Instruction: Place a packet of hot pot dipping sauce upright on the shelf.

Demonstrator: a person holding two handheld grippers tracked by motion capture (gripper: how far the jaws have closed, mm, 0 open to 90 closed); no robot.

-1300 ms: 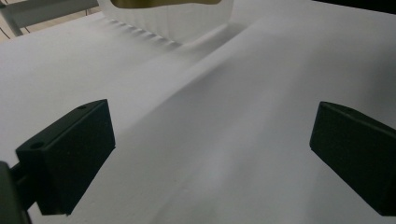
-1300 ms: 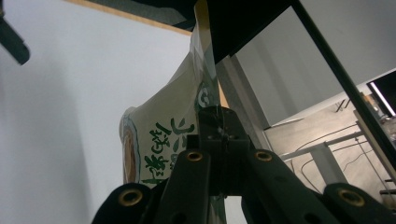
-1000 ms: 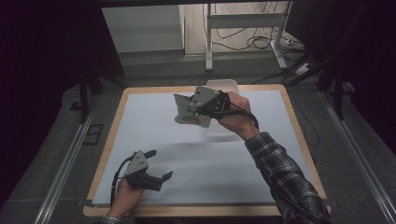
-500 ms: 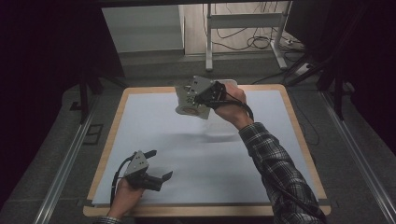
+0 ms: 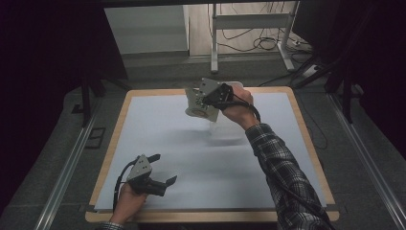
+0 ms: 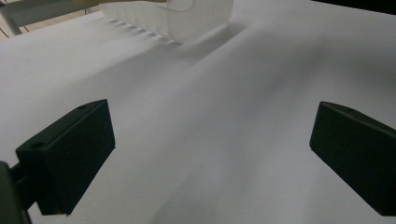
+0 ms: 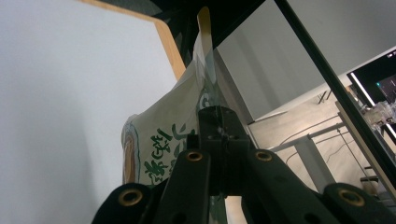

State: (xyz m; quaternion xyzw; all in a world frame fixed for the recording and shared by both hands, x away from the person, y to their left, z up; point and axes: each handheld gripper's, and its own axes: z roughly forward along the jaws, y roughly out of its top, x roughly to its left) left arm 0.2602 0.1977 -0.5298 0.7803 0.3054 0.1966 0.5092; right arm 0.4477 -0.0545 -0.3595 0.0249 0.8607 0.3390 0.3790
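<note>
Overhead, right gripper (image 5: 207, 98) pinches a flat, printed pouch (image 5: 196, 106).

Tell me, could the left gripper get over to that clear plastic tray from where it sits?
Probably yes. The left gripper rests open on the white sheet, and nothing lies between it and the clear tray. The right gripper holds a printed packet above it.

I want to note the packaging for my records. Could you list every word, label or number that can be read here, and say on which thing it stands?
Green printed characters on the cream packet held in the right tongs: seen at a steep angle, partly hidden, not readable.
Round print on the same packet in the high view: too small to read.
Translucent ribbed container: no text visible.
White sheet on the table: no text.
</note>
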